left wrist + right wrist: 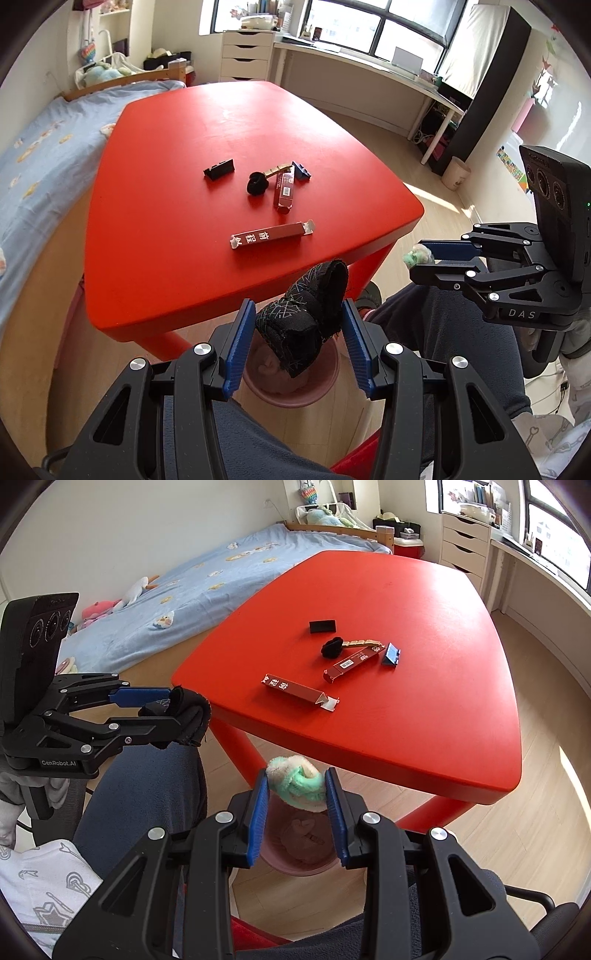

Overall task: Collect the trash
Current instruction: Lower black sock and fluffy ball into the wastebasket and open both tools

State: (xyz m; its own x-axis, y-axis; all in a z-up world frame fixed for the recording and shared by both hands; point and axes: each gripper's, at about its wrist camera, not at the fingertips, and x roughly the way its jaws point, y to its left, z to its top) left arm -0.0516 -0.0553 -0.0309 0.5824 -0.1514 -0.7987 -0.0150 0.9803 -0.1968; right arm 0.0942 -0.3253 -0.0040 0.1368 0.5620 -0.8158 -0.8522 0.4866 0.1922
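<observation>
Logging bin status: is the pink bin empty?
Not empty. The pink bin under the right gripper already holds crumpled pinkish material.

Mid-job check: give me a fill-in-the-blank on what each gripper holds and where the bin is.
The left gripper holds a ____ sock.
The right gripper holds a fluffy ____ and white sock.
Both hang over a ____ bin on the floor.
Two long red boxes lie on the ____ table.

Missing: black; green; pink; red
</observation>
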